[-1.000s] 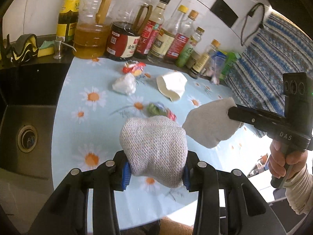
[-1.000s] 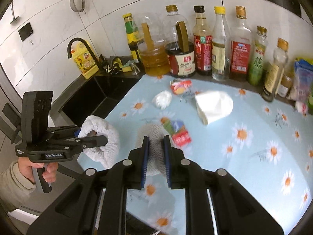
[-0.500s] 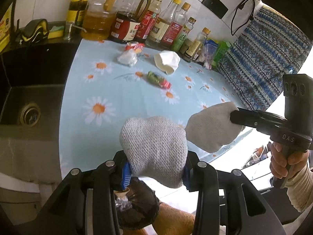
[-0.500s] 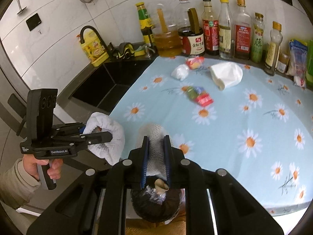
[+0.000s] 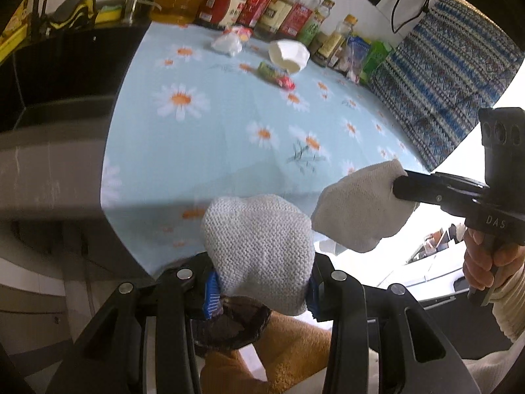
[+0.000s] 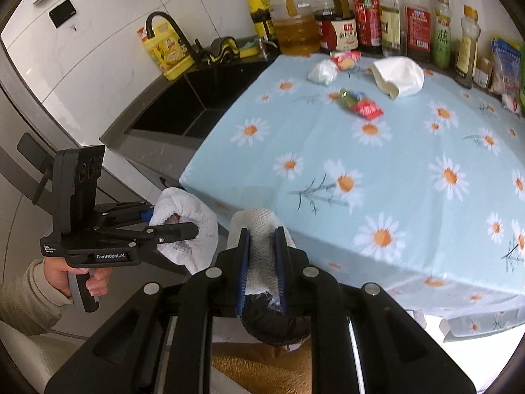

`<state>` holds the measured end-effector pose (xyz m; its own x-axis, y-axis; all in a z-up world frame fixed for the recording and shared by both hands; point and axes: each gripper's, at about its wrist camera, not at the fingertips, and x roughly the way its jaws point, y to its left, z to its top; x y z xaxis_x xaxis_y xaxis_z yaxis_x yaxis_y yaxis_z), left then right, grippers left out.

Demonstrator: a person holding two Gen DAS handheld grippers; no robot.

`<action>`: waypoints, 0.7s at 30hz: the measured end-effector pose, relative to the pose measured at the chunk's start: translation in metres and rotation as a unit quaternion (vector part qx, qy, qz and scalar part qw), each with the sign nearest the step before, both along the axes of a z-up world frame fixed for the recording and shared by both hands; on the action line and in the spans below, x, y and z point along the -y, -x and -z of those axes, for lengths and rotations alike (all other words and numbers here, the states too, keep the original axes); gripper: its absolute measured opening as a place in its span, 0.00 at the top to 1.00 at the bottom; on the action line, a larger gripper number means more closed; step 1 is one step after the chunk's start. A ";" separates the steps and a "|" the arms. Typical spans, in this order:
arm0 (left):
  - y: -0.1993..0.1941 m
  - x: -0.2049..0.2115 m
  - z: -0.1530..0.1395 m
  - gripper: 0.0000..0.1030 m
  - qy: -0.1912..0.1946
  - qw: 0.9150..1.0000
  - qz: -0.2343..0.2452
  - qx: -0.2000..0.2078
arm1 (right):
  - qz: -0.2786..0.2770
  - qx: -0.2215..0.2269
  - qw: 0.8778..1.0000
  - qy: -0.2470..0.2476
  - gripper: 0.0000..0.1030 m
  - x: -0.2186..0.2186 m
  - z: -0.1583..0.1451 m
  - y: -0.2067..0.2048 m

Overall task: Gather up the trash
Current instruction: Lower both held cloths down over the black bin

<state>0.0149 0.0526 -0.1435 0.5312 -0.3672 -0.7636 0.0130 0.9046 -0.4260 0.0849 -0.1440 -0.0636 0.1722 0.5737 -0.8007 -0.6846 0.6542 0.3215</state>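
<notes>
Just off the near edge of the table, above a dark-lined bin tucked under that edge: left gripper clamped on a wad of white knit cloth, right gripper pinched tight on a second, flatter cloth, both angled downward. Held there, by the look of it, for a drop into the bin rather than for any work on the table. Remaining litter well apart at the table's far end: a crumpled white tissue, a red-and-yellow wrapper just beside it, a green-and-red wrapper nearer the middle, a squashed white paper cup on its side. Behind these, along the table's far edge, a row of sauce and oil bottles, close enough to be knocked on a reach for the wrappers. Left of the table, a black sink; right of it, a striped blue fabric. Nothing between grippers and bin.
</notes>
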 end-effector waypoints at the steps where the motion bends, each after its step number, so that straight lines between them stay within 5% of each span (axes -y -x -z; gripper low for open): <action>1: 0.002 0.001 0.005 0.63 -0.001 1.000 0.001 -0.006 | -0.002 -0.005 1.000 0.003 0.84 0.000 0.005 0.002; 21: 0.018 0.027 0.141 0.63 -0.030 0.990 0.040 -0.135 | -0.001 -0.088 0.992 0.085 0.84 -0.003 0.144 0.027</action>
